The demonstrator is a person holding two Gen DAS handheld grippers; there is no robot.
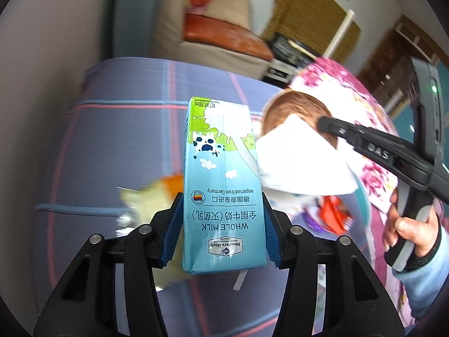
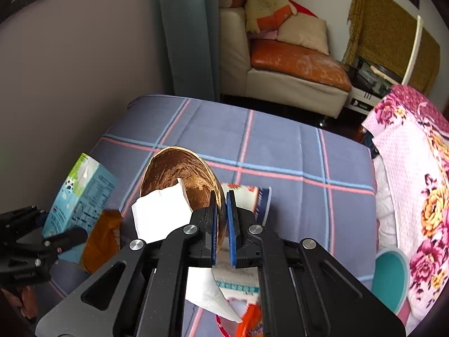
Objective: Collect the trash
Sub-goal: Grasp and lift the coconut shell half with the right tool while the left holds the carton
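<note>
We hold a blue whole-milk carton (image 1: 223,185) in our left gripper (image 1: 223,230), its 2 blue pads pressed against the carton's sides; the print reads upside down, and the carton is lifted above the plaid purple bedspread (image 1: 126,129). In the right wrist view the same carton (image 2: 81,193) sits at the left, tilted, with an orange snack wrapper (image 2: 102,238) just beside it.

Our right gripper (image 2: 221,224) is nearly closed, its 2 pads pinching the rim of a brown wooden bowl (image 2: 179,174), which is tipped up on edge. A white paper napkin (image 2: 160,213) lies inside the bowl, sticking out over its near rim. In the left wrist view that bowl (image 1: 291,109) and napkin (image 1: 303,163) hang beside the carton, to its right.

Below the right gripper, on the bedspread, lie a printed paper cup (image 2: 252,196), another white tissue (image 2: 207,295) and a red-orange wrapper (image 2: 249,323). A teal bin (image 2: 390,275) stands at the right, near a floral pink cloth (image 2: 415,168).
</note>
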